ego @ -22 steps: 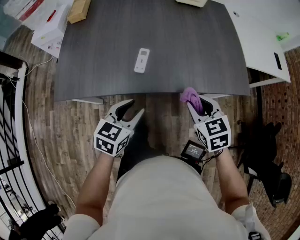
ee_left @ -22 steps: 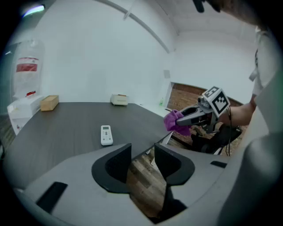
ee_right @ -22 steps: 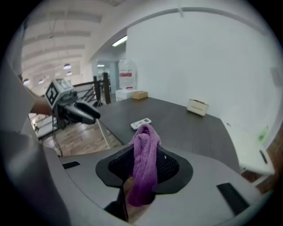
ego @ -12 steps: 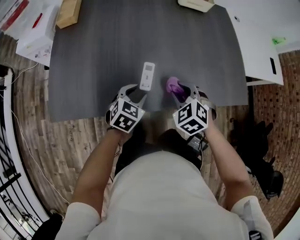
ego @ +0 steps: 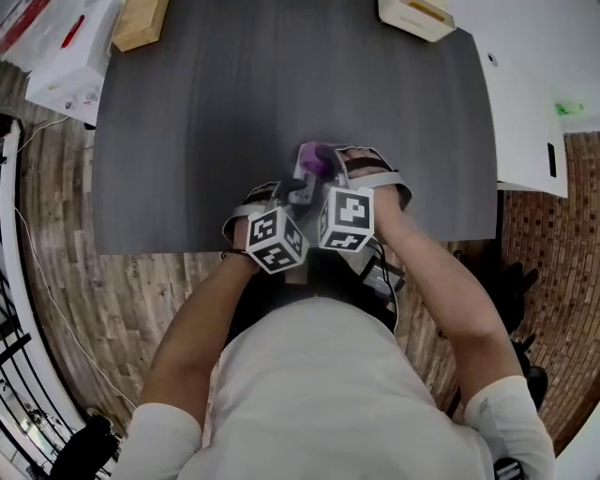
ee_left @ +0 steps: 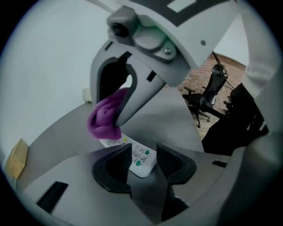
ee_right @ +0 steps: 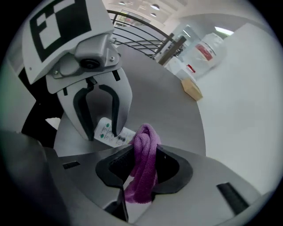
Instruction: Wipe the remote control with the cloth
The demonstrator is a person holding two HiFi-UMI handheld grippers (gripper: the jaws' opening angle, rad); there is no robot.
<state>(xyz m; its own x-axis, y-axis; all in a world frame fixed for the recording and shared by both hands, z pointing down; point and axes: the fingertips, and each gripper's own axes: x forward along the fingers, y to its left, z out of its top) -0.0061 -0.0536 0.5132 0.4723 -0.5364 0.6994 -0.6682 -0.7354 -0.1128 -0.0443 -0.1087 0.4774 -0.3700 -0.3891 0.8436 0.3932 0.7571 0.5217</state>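
The white remote control (ee_left: 135, 155) with green buttons lies on the dark grey table (ego: 187, 141) near its front edge. My left gripper (ee_left: 143, 161) is shut on its near end, one jaw on each long side. From the right gripper view, the left gripper (ee_right: 101, 132) stands over the remote control (ee_right: 107, 131). My right gripper (ee_right: 143, 165) is shut on a bunched purple cloth (ee_right: 143, 170). The cloth (ee_left: 105, 118) rests against the remote's far half. In the head view both grippers meet mid-table, the cloth (ego: 316, 156) shows at their tips, and the remote is mostly hidden.
A wooden block (ego: 141, 21) and a white box (ego: 66, 66) sit at the table's far left. A beige box (ego: 417, 17) is at the far edge. A white table (ego: 525, 84) adjoins on the right. An office chair (ee_left: 201, 99) stands beyond.
Both grippers moved forward onto the table and came together. The left one went from open over the floor to closed around the remote. The right one brought the cloth onto it.
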